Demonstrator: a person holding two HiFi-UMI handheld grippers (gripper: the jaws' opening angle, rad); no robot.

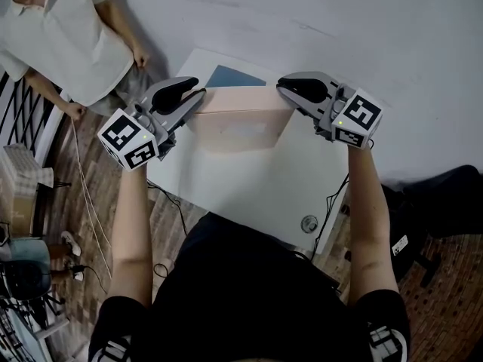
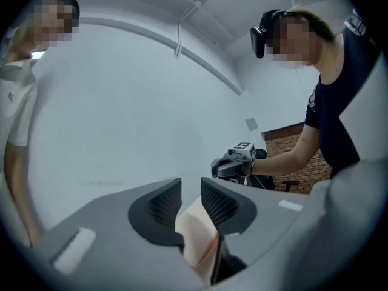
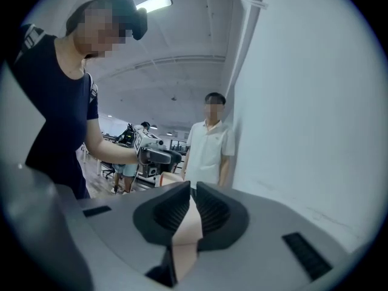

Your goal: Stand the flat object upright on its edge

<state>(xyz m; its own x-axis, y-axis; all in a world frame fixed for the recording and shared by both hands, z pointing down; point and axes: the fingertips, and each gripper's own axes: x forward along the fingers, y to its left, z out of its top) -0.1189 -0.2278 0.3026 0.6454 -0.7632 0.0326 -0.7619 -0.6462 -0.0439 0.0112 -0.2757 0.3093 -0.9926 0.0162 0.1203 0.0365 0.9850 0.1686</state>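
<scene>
Currently, the pale flat object [image 1: 240, 123] is held over the far part of the white table [image 1: 256, 179]. Its left end is clamped between the jaws of the left gripper [image 1: 198, 96], its right end by the right gripper [image 1: 283, 86]. A blue sheet [image 1: 235, 76] is seen at the table's far edge, and a person in a white shirt [image 1: 60, 36] beyond its far left corner.

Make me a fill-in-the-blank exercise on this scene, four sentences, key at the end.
1. The left gripper and the right gripper are both shut on one pink ___.
2. Under it is a table with a ___ top.
3. Beyond it, a ___ sheet lies on the table.
4. The bystander in a white shirt stands nearer the ___ gripper.

Missing words: board; white; blue; left.
</scene>
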